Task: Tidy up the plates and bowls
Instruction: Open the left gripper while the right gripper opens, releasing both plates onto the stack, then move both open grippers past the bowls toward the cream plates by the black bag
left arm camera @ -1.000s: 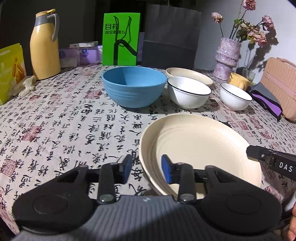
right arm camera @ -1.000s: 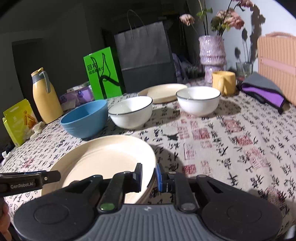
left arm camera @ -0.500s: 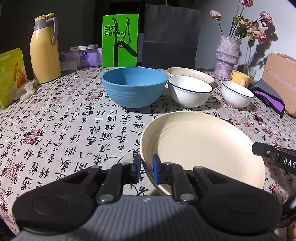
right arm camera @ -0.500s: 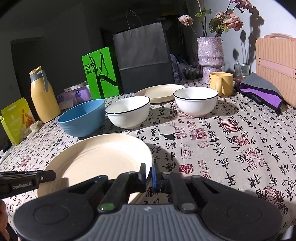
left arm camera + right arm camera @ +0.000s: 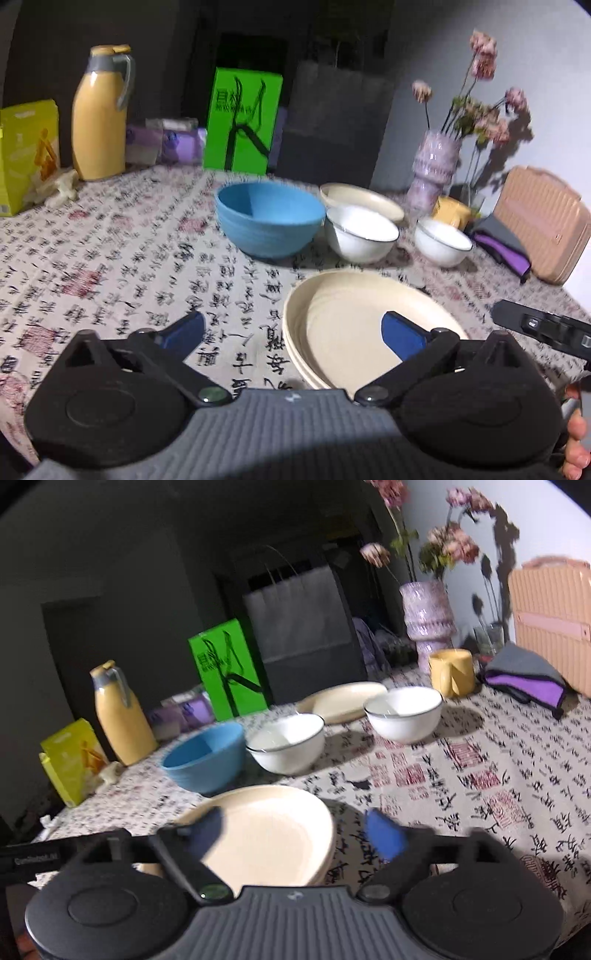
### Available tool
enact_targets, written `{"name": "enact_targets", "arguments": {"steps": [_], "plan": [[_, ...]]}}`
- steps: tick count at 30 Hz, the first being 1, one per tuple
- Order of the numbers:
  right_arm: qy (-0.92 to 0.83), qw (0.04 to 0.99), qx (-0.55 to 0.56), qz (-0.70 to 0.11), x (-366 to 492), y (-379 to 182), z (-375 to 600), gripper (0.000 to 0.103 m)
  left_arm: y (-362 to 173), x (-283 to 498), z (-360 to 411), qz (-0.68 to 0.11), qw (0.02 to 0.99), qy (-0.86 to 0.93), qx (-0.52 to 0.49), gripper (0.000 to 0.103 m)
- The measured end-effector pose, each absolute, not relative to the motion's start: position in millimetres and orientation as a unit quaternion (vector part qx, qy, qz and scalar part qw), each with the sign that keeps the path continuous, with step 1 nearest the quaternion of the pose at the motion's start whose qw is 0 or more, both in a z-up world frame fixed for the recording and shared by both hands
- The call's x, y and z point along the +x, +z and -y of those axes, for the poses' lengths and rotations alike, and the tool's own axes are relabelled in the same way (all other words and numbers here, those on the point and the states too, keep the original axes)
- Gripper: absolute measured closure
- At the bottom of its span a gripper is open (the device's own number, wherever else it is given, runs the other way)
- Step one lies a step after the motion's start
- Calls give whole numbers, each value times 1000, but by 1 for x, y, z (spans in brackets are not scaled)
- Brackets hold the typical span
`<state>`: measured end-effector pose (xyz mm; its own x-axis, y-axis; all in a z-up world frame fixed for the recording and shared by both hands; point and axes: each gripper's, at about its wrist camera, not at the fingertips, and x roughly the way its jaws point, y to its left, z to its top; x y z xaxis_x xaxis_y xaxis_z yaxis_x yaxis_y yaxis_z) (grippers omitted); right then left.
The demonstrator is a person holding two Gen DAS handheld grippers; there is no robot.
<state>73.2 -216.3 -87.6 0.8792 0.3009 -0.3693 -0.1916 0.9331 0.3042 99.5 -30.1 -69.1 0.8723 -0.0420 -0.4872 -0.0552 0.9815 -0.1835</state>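
The cream plate [image 5: 347, 328] sits at the near edge of the desk [image 5: 110, 266], on a cloth printed with black and red characters, and a second rim showing under its near edge suggests it lies on another plate like it. From the left wrist view, the left claw [image 5: 291, 332] is opening, its blue pads [image 5: 400, 338] spread wide: one hangs over the cloth, the other over the plate's inside, and neither presses on the rim that lies between them. Beyond the plate stand a blue bowl [image 5: 267, 218], a white bowl [image 5: 360, 232] just beside it, a second white bowl [image 5: 441, 240] further right, and another cream plate [image 5: 364, 197] behind them. A yellow jug [image 5: 99, 118] and a green box [image 5: 242, 120] stand at the far side. The tip of the other claw pokes in at the right edge, with a bit of a hand below it. From the right wrist view, the right claw [image 5: 299, 834] is likewise opening wide, with the plate's [image 5: 266, 830] right edge between its blurred pads, gripped by neither. The blue bowl [image 5: 205, 757], the two white bowls [image 5: 286, 744] and a yellow mug [image 5: 452, 672] stand further back.
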Motion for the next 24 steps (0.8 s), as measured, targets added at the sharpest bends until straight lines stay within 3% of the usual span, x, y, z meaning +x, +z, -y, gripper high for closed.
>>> {"name": "enact_targets", "arguments": {"steps": [14,24], "plan": [[124,968,128,-178,-4,-84,213,0,-74,13,19,-203,973,5,-107,0],[118,969,121,-180,-14,-87,206,0,-83,-4,15,-191,975,15,-116,0]]}}
